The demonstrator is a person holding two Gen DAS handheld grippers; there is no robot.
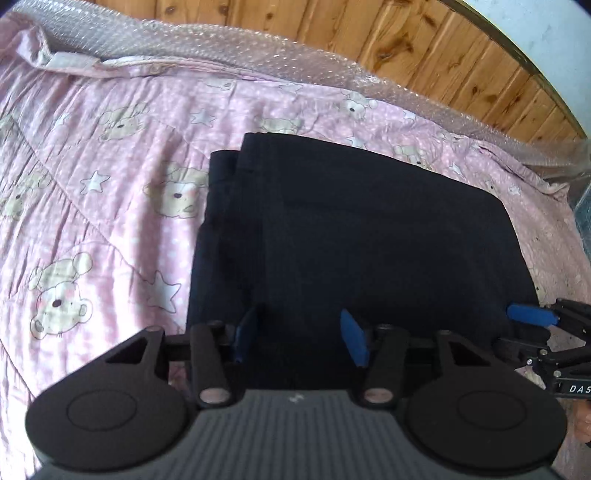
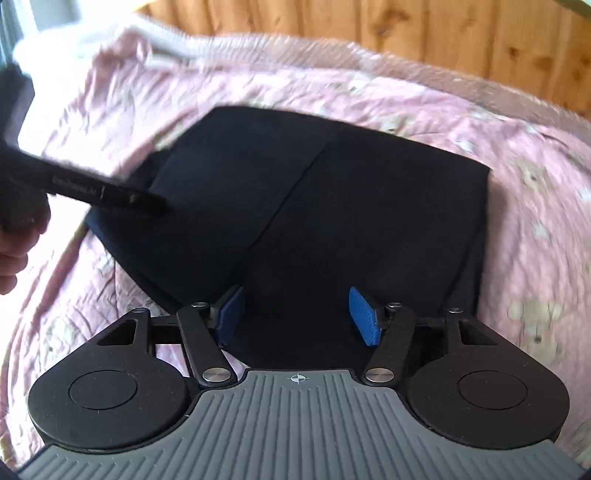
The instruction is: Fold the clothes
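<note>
Wood panelling (image 1: 332,37) runs behind the bed in your left wrist view, with a strip of bubble wrap (image 1: 229,48) along the far edge of the mattress. Over the bed lies a pink quilt (image 1: 92,192) printed with bears and stars. On that quilt rests the dark garment (image 1: 351,229), folded into a rough rectangle, one layer stepped back from another at its far left corner. Your left gripper (image 1: 301,334) sits over the near edge of the garment with its jaws apart, the blue pads (image 1: 245,330) standing on either side of bare dark cloth and nothing pinched between them. At the right edge of this view your right gripper (image 1: 532,317) shows just beside the garment's near right corner, one blue pad pointing toward the cloth.

Wood panelling (image 2: 443,33) closes off the back of your right wrist view too, above the same pink quilt (image 2: 535,177), which looks blurred here. The garment (image 2: 332,206) fills the middle, a seam or fold line running diagonally across it. Your right gripper (image 2: 297,319) hangs over its near edge, jaws spread wide, blue pads (image 2: 364,314) clear of each other and gripping nothing. On the left your left hand (image 2: 16,243) holds the left gripper's dark body (image 2: 92,188), which reaches in over the garment's left side.
</note>
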